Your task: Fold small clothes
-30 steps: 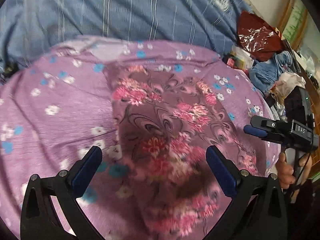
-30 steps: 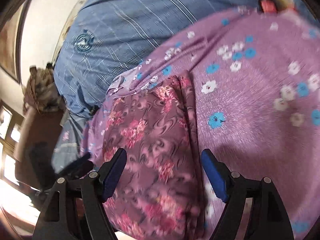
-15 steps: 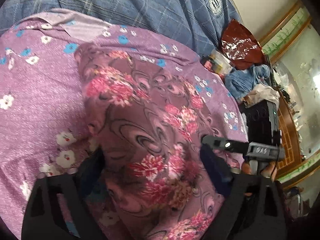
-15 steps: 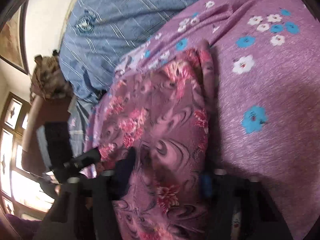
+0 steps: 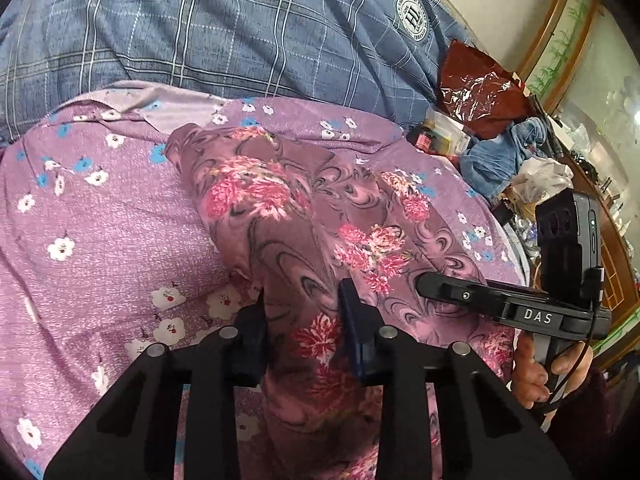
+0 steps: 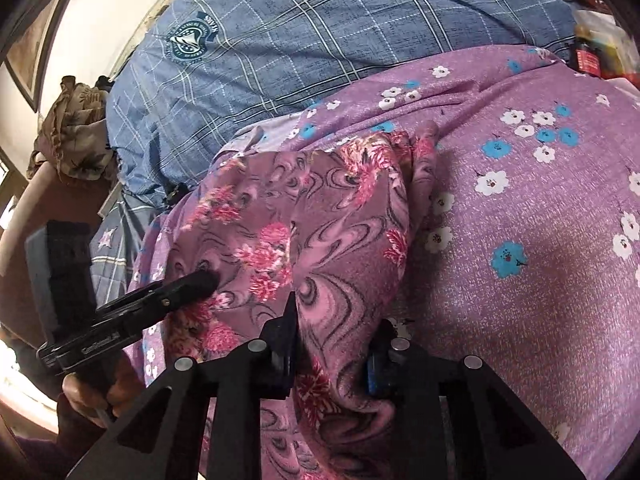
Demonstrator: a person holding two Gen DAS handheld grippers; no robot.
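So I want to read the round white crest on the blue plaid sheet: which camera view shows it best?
The left wrist view: the round white crest lies sharp and unobstructed on the blue plaid sheet. The right wrist view misses it, showing only a different dark teal shield emblem on the sheet.

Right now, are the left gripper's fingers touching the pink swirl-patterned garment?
Touching. The left wrist view shows the left gripper closing, both fingers pressed against a bunched fold of the swirl-patterned garment, no gap visible.

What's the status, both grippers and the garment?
Left gripper and right gripper closing on mauve rose-print garment. Near edge bunched between jaws. Nothing in the way.
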